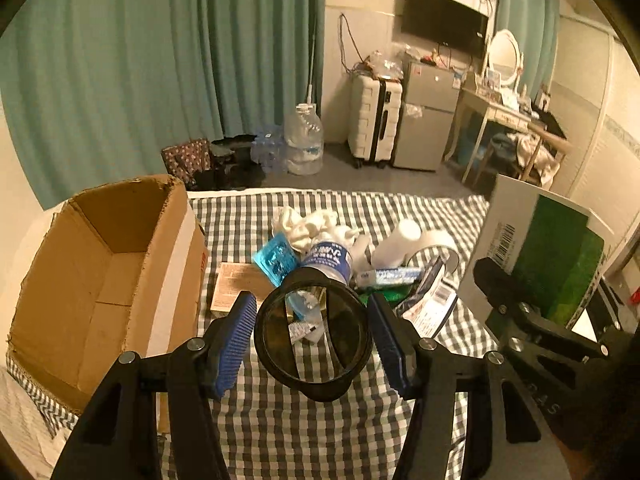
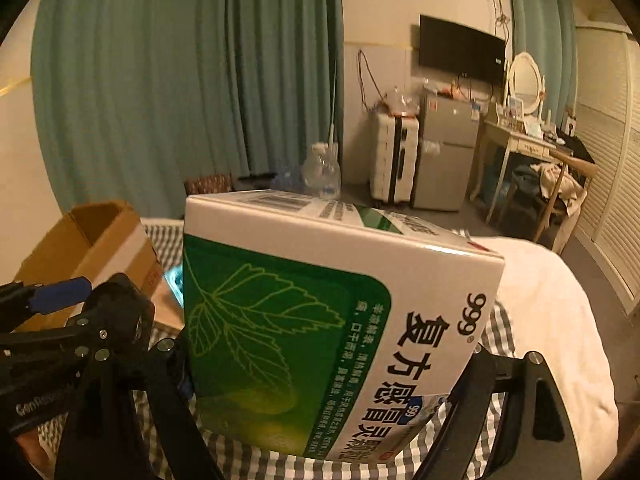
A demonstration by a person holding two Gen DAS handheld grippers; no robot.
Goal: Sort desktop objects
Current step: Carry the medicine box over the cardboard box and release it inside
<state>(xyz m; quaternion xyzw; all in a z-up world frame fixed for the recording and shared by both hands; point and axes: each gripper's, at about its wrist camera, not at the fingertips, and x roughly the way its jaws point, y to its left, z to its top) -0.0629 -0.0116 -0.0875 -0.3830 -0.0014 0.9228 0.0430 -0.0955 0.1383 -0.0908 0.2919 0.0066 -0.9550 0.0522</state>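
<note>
Both tongs lifted over the checked bedspread [image 1: 280, 420]

Left view: left gripper [image 1: 312, 332] clasps a round black lens [image 1: 312, 340], cardboard box [image 1: 108, 280] beside, bottles heaped behind. Right view: right gripper [image 2: 328, 376] grips green-white medicine carton [image 2: 320, 328] marked "999", blocking the clutter.

green-white box [image 2: 320, 320], grey-checked cloth [image 1: 280, 420]

This is a bedroom in a home. A bed [image 1: 304, 420] with a checked sheet fills the foreground. Teal curtains [image 1: 160, 60] hang along the far wall. A TV [image 1: 444, 20] is mounted on the wall above a small fridge [image 1: 428, 128], and a white suitcase [image 1: 374, 120] stands beside the fridge. At the right there is a dressing table [image 1: 508, 116] with an oval mirror [image 1: 503, 56]. A big water bottle [image 1: 304, 140] stands on the floor.
</note>
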